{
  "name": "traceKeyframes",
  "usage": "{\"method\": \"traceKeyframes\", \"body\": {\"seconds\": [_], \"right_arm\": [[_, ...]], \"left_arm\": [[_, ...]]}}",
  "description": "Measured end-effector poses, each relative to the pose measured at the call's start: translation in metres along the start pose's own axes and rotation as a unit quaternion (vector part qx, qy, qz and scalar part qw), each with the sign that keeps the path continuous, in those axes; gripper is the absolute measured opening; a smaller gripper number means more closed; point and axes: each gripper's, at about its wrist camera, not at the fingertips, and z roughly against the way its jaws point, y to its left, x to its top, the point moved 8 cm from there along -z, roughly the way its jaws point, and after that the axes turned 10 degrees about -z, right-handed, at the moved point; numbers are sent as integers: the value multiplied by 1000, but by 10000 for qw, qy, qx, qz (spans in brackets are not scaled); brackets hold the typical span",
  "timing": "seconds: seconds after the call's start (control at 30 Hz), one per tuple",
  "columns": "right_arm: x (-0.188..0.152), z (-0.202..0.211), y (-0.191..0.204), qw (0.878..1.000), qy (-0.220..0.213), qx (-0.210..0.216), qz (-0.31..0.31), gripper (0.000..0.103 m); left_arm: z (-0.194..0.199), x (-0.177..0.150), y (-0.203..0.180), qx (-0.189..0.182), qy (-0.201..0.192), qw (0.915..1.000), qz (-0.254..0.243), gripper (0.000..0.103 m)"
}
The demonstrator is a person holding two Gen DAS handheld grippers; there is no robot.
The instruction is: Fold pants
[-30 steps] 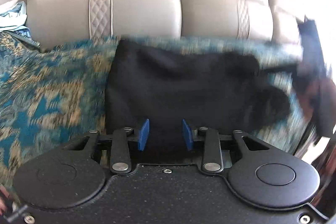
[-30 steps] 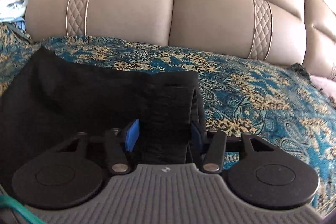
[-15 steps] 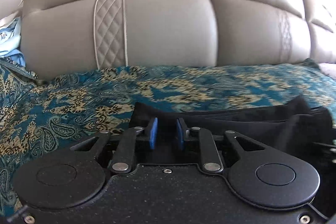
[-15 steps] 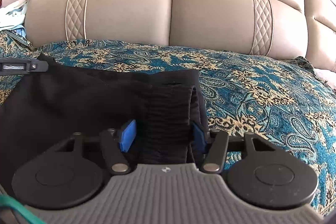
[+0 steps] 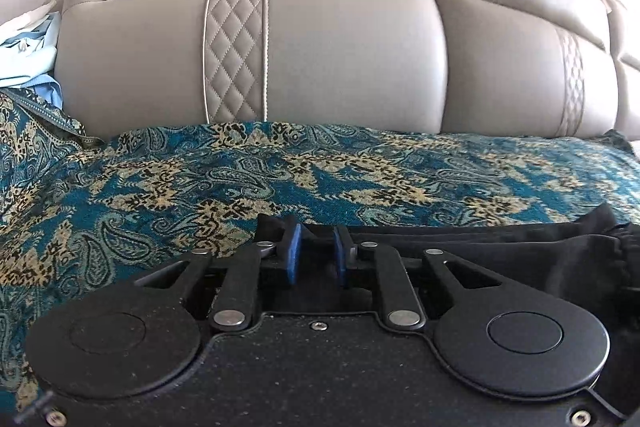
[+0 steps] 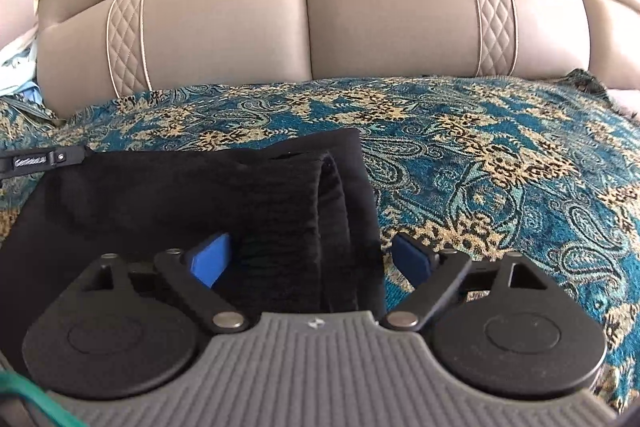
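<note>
Black pants lie folded on a teal patterned bedspread, the ribbed waistband end nearest the right wrist camera. My right gripper straddles that waistband. Its jaws are opening, and the blue pads stand clear of the cloth on both sides. In the left wrist view the pants stretch away to the right as a flat stack of layers. My left gripper sits at their left corner, its jaws narrow with black cloth pinched between the pads.
A beige padded backrest rises behind the bedspread. Light blue cloth is bunched at the far left. A green cable runs by the right gripper's body. A black labelled strap shows at the left edge.
The right gripper's jaws have spread wide, off the waistband. The left gripper swung sideways with the black cloth, which now lies flat, and its jaws have narrowed.
</note>
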Motion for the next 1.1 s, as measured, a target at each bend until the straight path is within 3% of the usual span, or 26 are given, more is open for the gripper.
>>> {"method": "traceKeyframes", "body": {"seconds": [0.2,0.37,0.53,0.7,0.97,1.1], "right_arm": [[10,-1,-11,9996,10,245,137,102],[10,-12,-22,9976,288,627,27,103],[12,-12,-17,9958,273,871,54,90],[14,-14,-11,9936,257,1096,14,75],[16,-16,-11,9908,292,1316,-152,67],[15,-15,-11,9901,286,1354,-218,64]], "left_arm": [[31,-8,15,-55,-33,10000,-12,35],[39,-27,22,-836,405,9952,297,35],[37,-32,25,-1179,492,9908,449,35],[22,-32,34,-1331,550,9849,959,36],[21,-41,50,-1912,607,9678,1523,36],[20,-44,51,-2035,541,9650,1565,38]]}}
